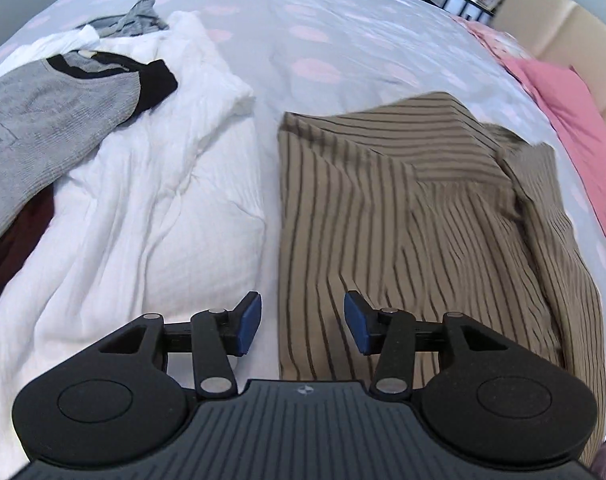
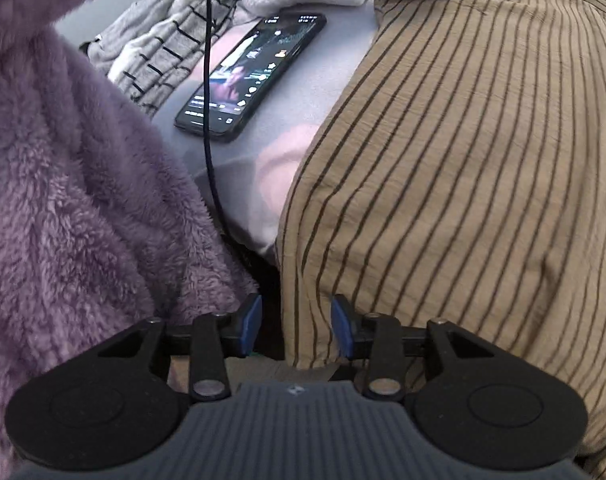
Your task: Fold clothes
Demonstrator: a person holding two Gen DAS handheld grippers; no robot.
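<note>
A tan shirt with dark stripes [image 1: 403,208] lies partly folded on the bed, right of centre in the left wrist view. My left gripper [image 1: 302,324] is open and empty, hovering over the shirt's near left edge. In the right wrist view the same shirt [image 2: 463,152] fills the right side. My right gripper [image 2: 296,330] is open, with the shirt's near edge lying between its blue pads [image 2: 340,330]; the jaws do not pinch it.
A white garment [image 1: 143,200], a grey and black top [image 1: 43,120] and a pink cloth [image 1: 575,128] lie on the pale bedsheet [image 1: 303,40]. A lit phone [image 2: 251,76] with a black cable [image 2: 207,80] lies beside a purple fleece [image 2: 71,184].
</note>
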